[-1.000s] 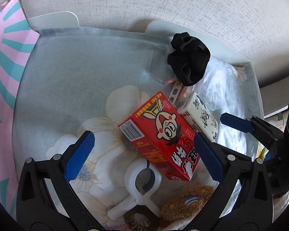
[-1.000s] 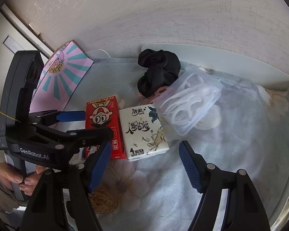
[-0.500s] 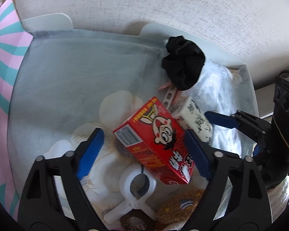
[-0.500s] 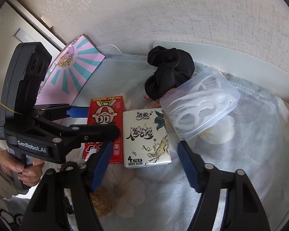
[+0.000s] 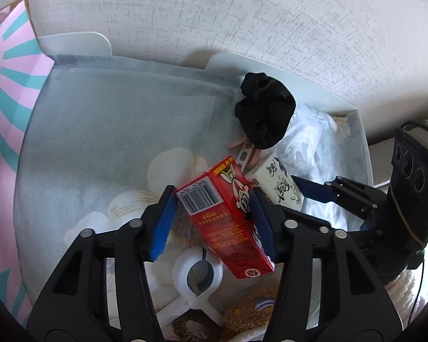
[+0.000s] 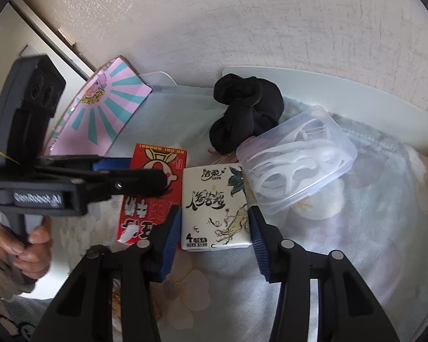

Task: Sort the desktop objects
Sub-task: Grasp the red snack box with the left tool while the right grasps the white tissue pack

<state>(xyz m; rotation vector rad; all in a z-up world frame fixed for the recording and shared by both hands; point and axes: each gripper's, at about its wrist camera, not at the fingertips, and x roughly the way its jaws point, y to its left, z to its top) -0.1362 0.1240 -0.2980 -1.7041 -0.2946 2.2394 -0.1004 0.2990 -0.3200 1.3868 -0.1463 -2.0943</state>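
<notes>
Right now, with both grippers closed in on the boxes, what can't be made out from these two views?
- Left wrist: the brown fuzzy item is cut off by the bottom edge and the left gripper.
- Left wrist: the pink clip is mostly hidden under the black cloth.
- Right wrist: the red carton is partly covered by the left gripper.
- Right wrist: whether the right gripper touches the tissue pack is unclear.

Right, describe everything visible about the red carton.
The red carton is a small cardboard drink box with a cartoon face, a barcode on one end and white characters along its side. The left claw clamps its long sides in blue pads. It looks tipped up on edge, beside the white tissue pack.
</notes>
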